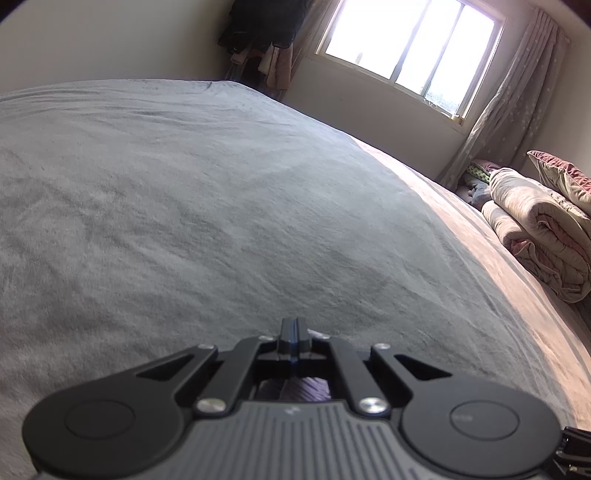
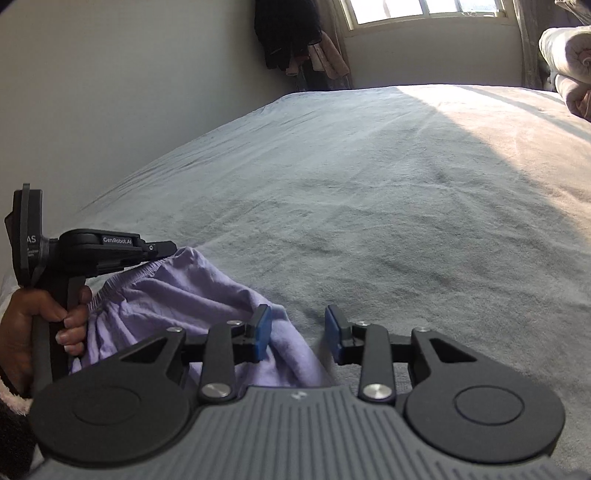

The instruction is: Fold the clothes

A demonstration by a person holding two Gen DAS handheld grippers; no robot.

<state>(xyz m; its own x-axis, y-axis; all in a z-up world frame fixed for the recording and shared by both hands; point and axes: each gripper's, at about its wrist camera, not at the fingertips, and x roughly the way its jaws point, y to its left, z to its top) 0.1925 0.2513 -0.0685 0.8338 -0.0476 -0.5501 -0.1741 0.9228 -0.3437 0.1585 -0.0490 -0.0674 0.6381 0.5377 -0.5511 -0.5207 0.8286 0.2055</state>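
A home bedroom: bed, window, curtain.

Garment on bed, near edge

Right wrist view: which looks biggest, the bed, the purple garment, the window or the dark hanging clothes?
Largest to smallest:
1. bed
2. purple garment, though it lies nearest the camera
3. window and dark hanging clothes look alike; the window is cut off, so unranked.

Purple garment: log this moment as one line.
left tongs: shut on purple garment waistband | right tongs: open, fabric edge between pads, ungripped | surface: grey bed cover
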